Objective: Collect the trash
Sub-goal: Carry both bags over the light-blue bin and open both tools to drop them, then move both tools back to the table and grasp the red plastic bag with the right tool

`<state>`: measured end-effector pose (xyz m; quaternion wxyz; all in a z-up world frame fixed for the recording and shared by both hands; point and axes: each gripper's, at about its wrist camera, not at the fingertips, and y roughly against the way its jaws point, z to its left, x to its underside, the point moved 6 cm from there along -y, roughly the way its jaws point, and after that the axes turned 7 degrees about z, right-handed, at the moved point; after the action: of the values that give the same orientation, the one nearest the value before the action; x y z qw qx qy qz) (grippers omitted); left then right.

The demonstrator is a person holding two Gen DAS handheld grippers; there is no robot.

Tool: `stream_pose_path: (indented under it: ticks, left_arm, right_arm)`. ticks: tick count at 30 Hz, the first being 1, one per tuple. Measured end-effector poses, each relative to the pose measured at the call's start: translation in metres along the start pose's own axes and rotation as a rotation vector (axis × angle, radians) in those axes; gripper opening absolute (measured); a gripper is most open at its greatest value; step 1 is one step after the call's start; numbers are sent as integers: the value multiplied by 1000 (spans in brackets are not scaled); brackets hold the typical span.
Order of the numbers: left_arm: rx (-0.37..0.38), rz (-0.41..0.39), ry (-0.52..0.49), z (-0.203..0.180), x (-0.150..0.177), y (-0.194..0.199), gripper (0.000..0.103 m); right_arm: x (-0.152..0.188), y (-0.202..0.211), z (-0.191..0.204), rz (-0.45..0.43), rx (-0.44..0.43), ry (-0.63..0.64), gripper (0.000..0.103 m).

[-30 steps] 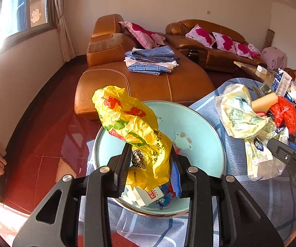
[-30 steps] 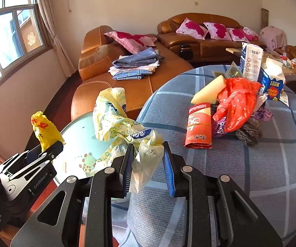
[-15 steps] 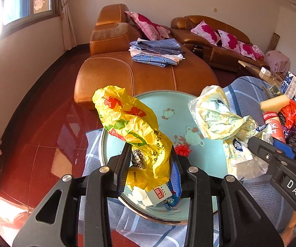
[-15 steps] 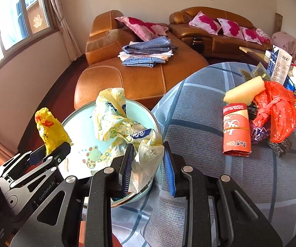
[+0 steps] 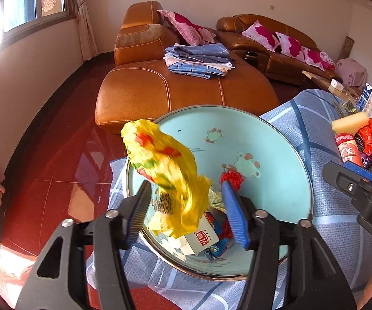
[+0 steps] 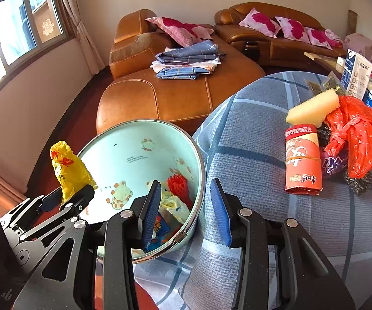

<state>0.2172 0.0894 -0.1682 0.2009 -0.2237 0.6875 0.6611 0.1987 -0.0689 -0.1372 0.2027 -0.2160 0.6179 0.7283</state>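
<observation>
Both grippers hang over the pale blue basin (image 5: pixel 276 160) at the edge of the checked tablecloth (image 6: pixel 258 139). Left gripper (image 5: pixel 188 209): jaws opening, the blurred yellow bag (image 5: pixel 168 170) between them but no longer pinched — it sits above the wrappers in the basin. Right gripper (image 6: pixel 184 206): jaws opening, nothing gripped, straddling the basin's rim; a pale crumpled bag (image 6: pixel 175 204) lies inside. More trash — an orange bag (image 6: pixel 354 139), a red packet (image 6: pixel 303 160) — waits further along the table.

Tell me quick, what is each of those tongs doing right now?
Left tongs: opening, the yellow bag loose between them over the basin.
Right tongs: opening, nothing between them.
</observation>
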Motion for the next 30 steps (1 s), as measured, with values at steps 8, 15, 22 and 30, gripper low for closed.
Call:
stream_pose_path:
  ticks: [8,15,22,30]
  left_arm:
    - [-51,-44,-1,1,-4,16,83]
    - [-34,-39,5,-8,-4,24,86]
    - [61,-36,-58,-50,5,35,87]
    - [120,-49,-183,-109,27,41,85]
  right_arm:
    - [-1,17,-7,-36,23,-10,48]
    - [1,30,-21,-58,29,-41,50]
    - [20,48,-62,-95,80,-79,50]
    - [37,86,-142,-176,128,-213,50]
